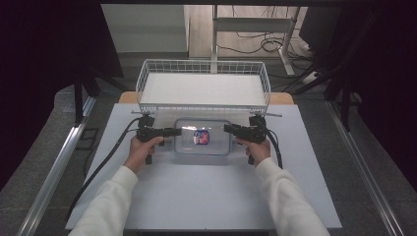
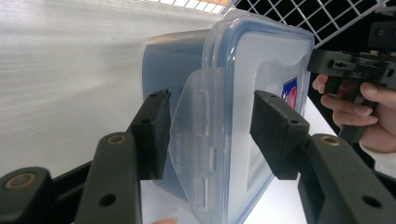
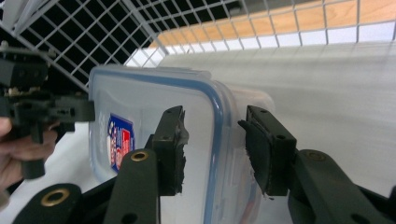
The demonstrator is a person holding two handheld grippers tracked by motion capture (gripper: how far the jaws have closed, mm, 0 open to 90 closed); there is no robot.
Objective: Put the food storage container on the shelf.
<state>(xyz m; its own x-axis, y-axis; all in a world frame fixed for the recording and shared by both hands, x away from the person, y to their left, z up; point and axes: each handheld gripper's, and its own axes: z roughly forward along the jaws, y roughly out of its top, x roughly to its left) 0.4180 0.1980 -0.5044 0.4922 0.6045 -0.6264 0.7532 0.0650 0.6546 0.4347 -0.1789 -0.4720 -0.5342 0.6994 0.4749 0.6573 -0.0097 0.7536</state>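
Note:
A clear plastic container (image 1: 216, 147) with a blue-rimmed lid and a red and blue sticker (image 1: 201, 137) lies flat on the white table (image 1: 196, 196). My left gripper (image 1: 178, 132) is at its left end. In the left gripper view the container (image 2: 261, 65) has its side latch flap (image 2: 196, 140) between the jaws of my left gripper (image 2: 212, 130), which stand apart. My right gripper (image 1: 227, 129) is at the right end. There the open jaws of my right gripper (image 3: 217, 147) straddle the lid rim of the container (image 3: 140, 93) with gaps on both sides.
A white wire basket (image 1: 204, 63) stands right behind the container, along the table's far edge. Its mesh (image 3: 93, 28) lies close beyond both grippers. A hand holds each gripper from the near side, with cables trailing off the table's left and right.

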